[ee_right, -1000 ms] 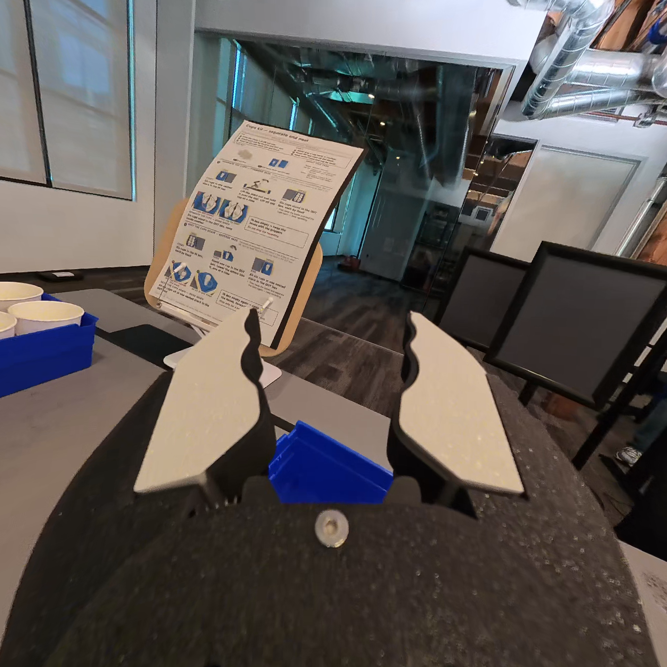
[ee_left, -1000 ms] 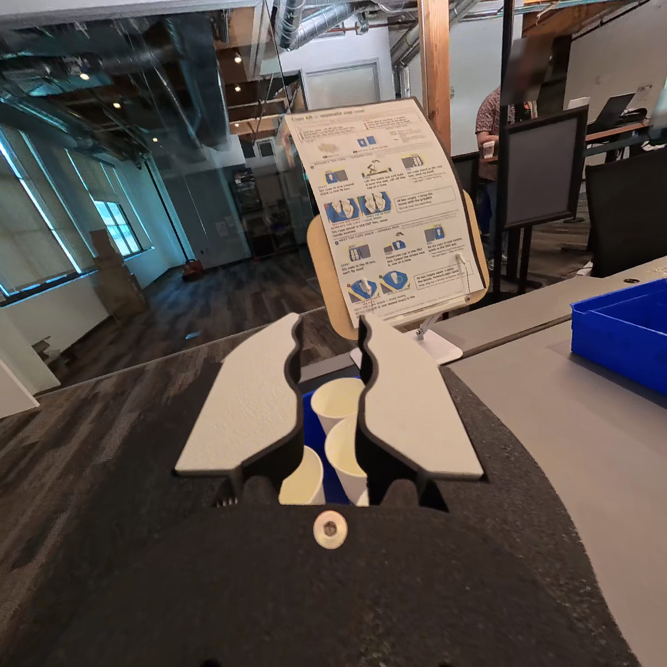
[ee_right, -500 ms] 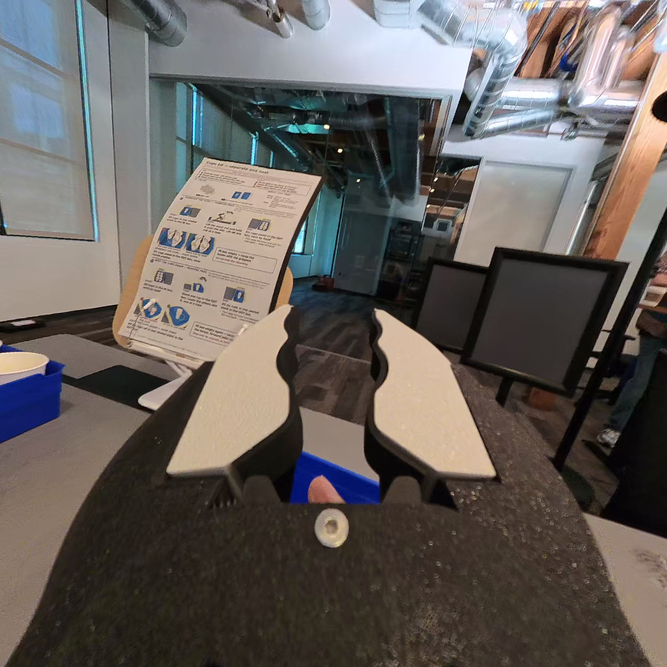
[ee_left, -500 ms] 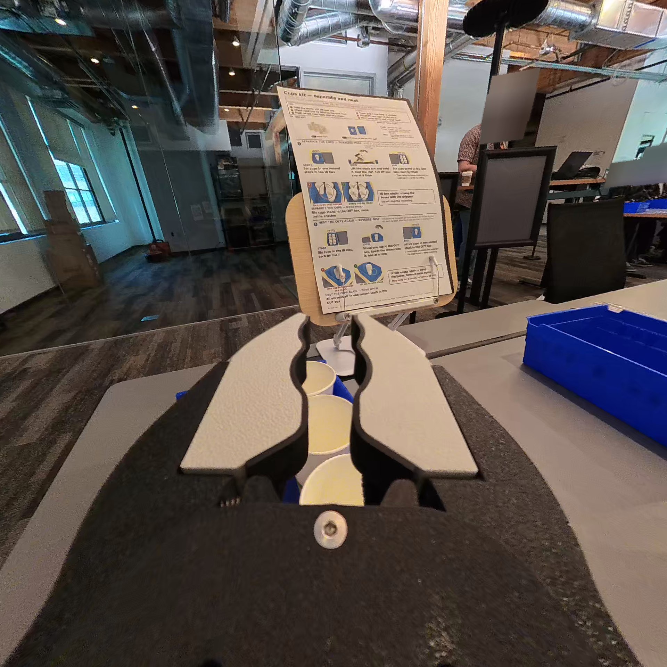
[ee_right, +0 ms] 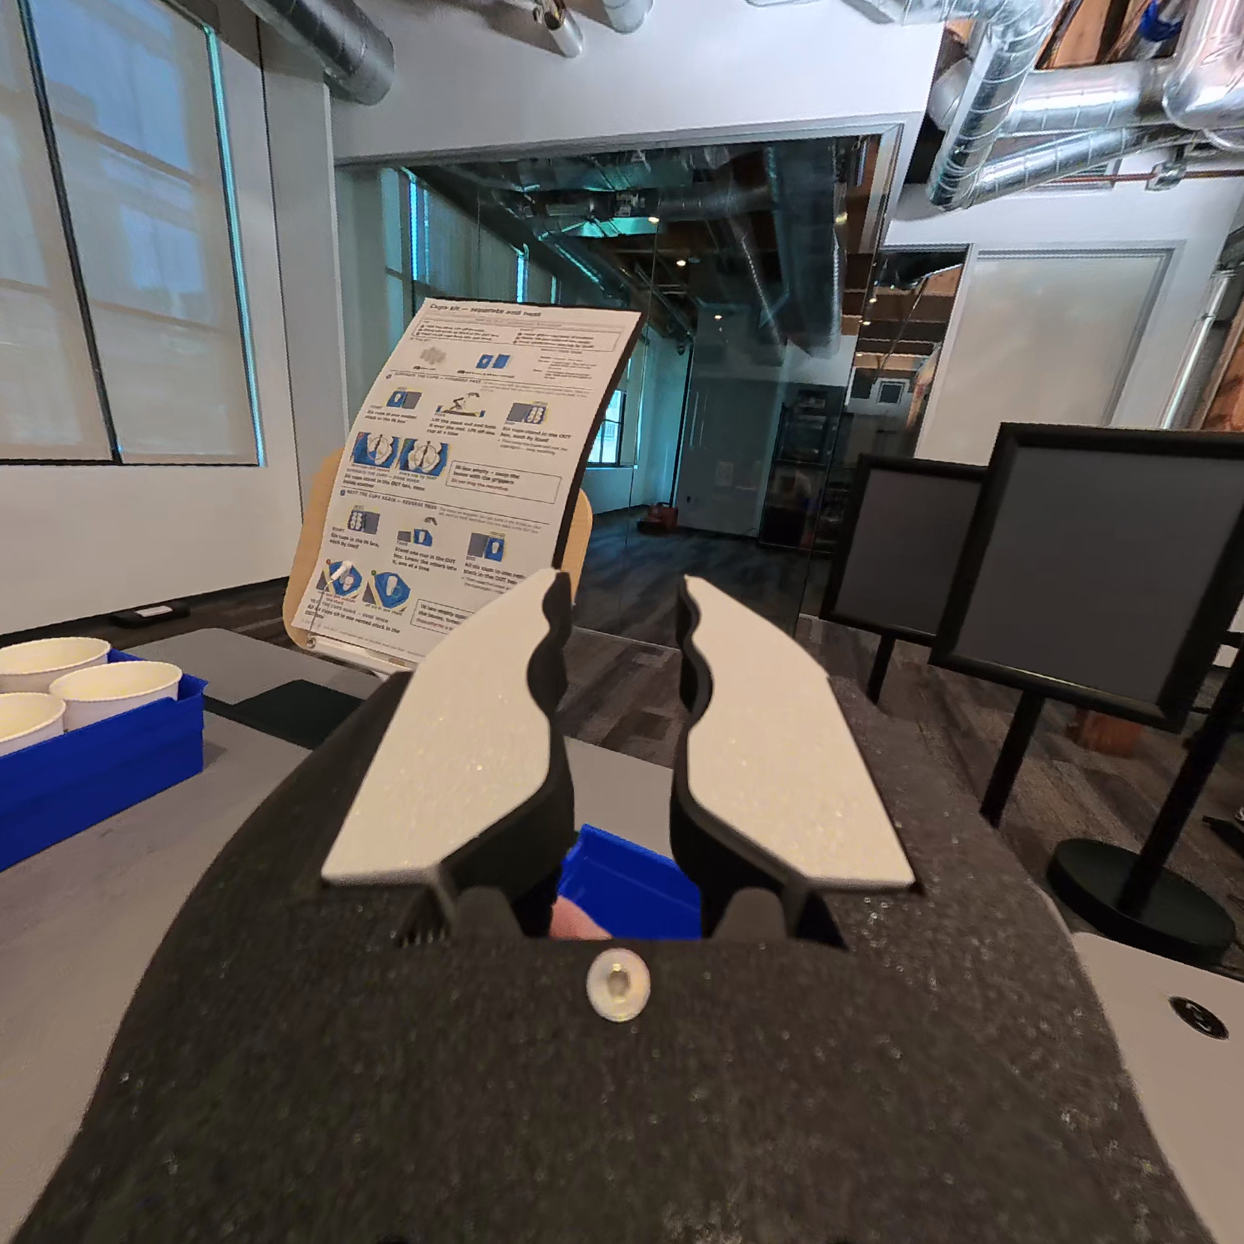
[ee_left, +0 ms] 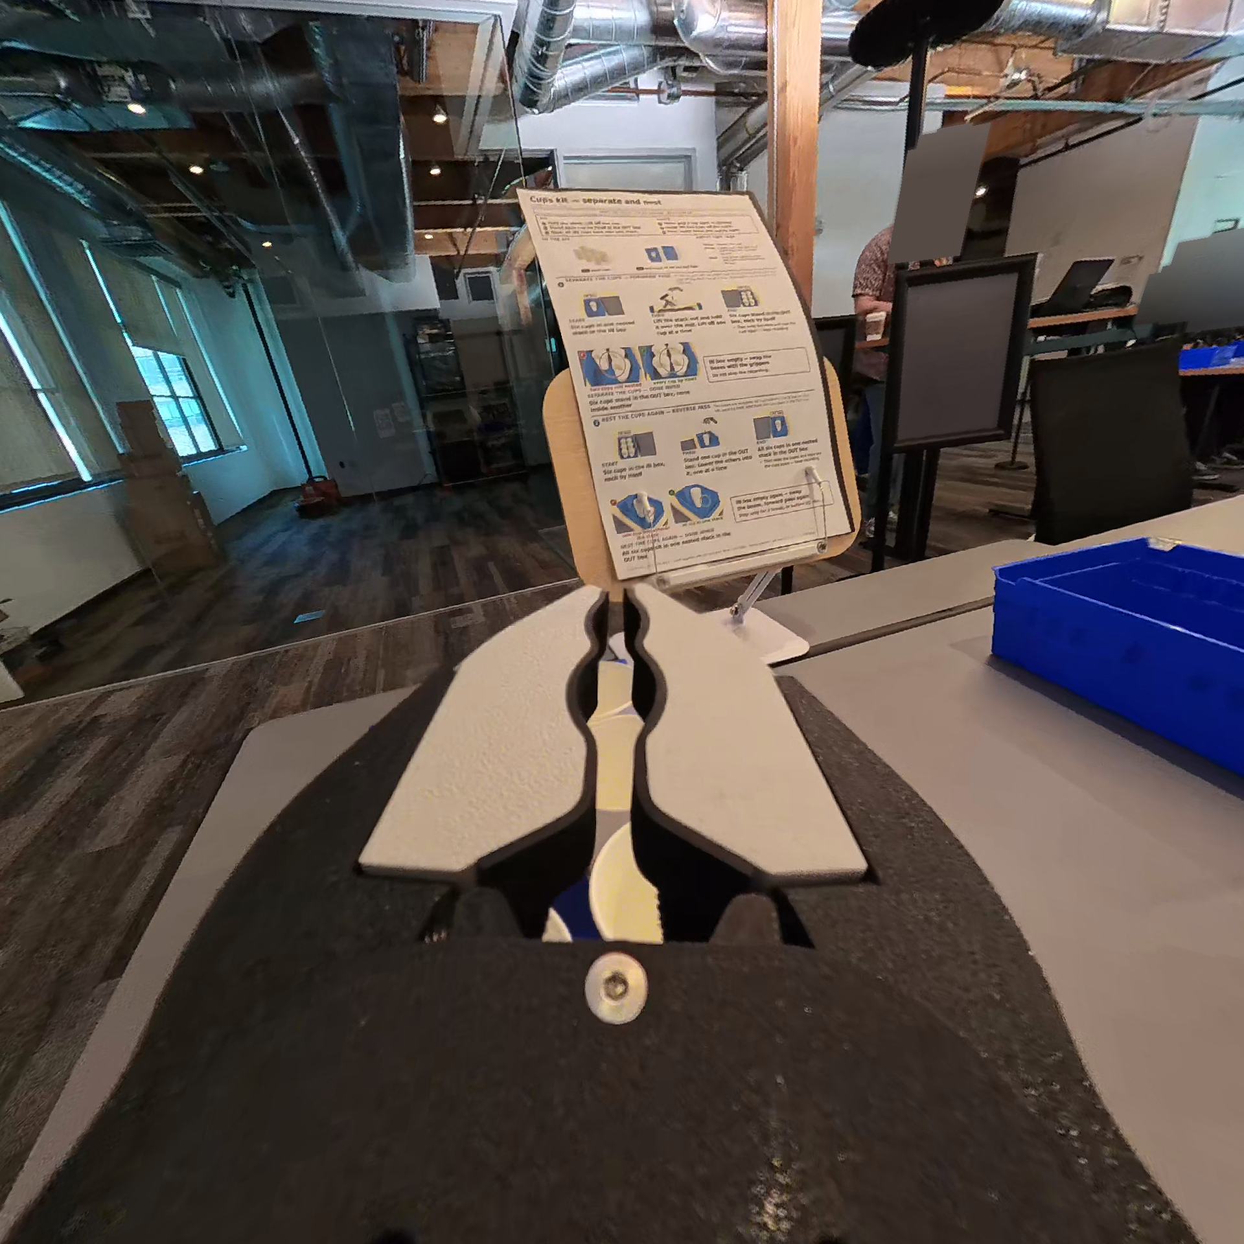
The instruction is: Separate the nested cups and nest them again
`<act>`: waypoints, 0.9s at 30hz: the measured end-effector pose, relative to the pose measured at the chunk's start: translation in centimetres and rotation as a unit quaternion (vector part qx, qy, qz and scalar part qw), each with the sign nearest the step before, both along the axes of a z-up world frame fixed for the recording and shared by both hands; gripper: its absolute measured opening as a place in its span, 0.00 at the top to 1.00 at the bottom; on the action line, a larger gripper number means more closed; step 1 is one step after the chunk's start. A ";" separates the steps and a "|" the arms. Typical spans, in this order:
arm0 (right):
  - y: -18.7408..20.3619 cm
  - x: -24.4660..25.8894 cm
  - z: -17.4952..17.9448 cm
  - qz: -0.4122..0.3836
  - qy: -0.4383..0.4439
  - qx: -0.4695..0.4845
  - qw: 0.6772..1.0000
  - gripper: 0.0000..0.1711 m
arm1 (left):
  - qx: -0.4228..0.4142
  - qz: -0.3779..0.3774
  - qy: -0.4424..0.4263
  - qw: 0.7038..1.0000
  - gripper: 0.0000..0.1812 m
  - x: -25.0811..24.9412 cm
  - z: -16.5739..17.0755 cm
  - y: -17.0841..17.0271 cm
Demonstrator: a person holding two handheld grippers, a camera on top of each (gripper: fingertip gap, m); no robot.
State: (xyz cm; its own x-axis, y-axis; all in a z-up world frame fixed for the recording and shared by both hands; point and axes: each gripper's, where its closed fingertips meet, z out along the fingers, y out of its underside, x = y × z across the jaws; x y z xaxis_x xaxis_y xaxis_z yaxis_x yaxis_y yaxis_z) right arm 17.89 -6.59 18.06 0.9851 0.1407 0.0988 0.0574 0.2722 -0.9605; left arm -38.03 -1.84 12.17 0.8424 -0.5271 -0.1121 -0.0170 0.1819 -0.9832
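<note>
1. Tools first, nearest to the cams. Left tool (ee_left: 616, 606): fingers nearly pressed together, only a thin slit between them, nothing gripped; it hangs above the cups. Right tool (ee_right: 623, 599): fingers apart w/ a clear gap, released, holding nothing.

2. Cups (ee_left: 623, 888): in left wrist view, white paper cups show through the slit, directly below the tool, standing in a blue bin whose wall barely shows. Can't tell if the tips touch a rim. In right wrist view, three cups (ee_right: 114, 680) stand side by side, open ends up, in that blue bin (ee_right: 101, 767) at far left on the grey counter (ee_right: 134, 888). So they're already separated; my guess is the nesting half comes next.

3. Second blue bin (ee_right: 633, 888): just under the right tool; in left wrist view it sits at right, looks empty as far as seen. Prob the place for the nested stack, which would explain the right tool waiting open over it. A pinkish bit beside the bin, maybe a fingertip, unclear.

4. Instruction sheet (ee_left: 680, 384): propped on a wooden stand at the far counter edge, tilted back so the person can read it.

5. Beyond: glass partition, black sign frames, a person standing far right.
</note>
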 end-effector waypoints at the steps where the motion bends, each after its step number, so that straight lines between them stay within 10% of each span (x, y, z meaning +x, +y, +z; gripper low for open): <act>1: 0.0 -0.2 0.0 0.007 0.000 -0.001 1.000 0.83 | -0.006 0.001 -0.001 1.000 0.98 -0.2 -0.2 -0.1; 15: -0.3 -1.0 -1.0 0.090 0.020 -0.016 0.996 0.94 | -0.020 -0.009 -0.030 0.999 1.00 -2.1 -0.8 -1.4; 27: 0.4 -0.8 -1.9 0.063 -0.022 -0.024 0.997 0.75 | -0.026 -0.019 0.046 0.998 1.00 -0.6 -2.5 -1.6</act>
State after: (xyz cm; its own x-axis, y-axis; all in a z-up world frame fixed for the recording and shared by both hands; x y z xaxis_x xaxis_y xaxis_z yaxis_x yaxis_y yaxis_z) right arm 17.11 -6.19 16.20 0.9542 0.2686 0.1320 0.0685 0.2333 -0.9700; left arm -38.63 -3.45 9.64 0.8090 -0.5659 -0.1592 -0.1007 0.1333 -0.9859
